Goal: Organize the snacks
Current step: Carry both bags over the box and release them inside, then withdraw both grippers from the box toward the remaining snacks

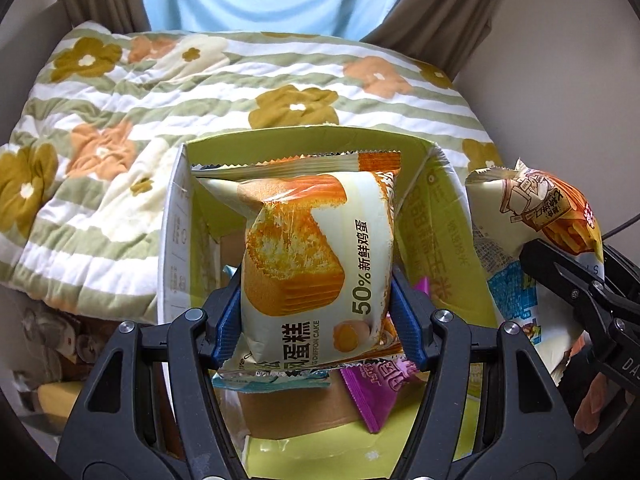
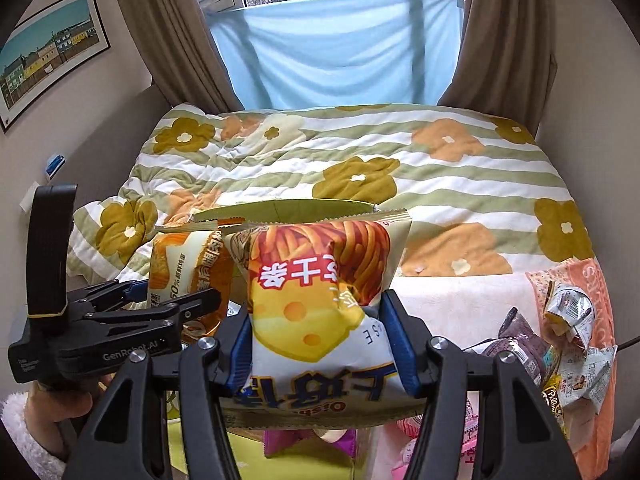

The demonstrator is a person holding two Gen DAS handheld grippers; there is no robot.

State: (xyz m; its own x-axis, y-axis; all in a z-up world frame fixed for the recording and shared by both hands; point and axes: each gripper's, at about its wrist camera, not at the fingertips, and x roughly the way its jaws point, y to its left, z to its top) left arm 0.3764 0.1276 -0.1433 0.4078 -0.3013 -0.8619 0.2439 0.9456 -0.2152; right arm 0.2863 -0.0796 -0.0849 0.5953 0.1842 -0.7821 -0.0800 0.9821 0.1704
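My left gripper [image 1: 316,316] is shut on a chiffon cake packet [image 1: 316,248] and holds it over an open yellow-green cardboard box [image 1: 176,208] on the bed. A purple packet [image 1: 368,396] and a light blue packet [image 1: 272,382] lie inside the box. My right gripper [image 2: 320,344] is shut on a cheese-stick snack bag [image 2: 320,280] and holds it just right of the box; that bag shows in the left wrist view [image 1: 532,240] too. The left gripper and the cake packet [image 2: 180,268] show at the left of the right wrist view.
A flowered striped quilt [image 2: 360,152] covers the bed behind the box. Several loose snack packets [image 2: 568,336] lie on a pink-orange towel [image 2: 596,280] at the right. Brown curtains [image 2: 500,40] and a blue cloth [image 2: 340,48] hang at the window beyond. More packets [image 1: 60,340] lie low left.
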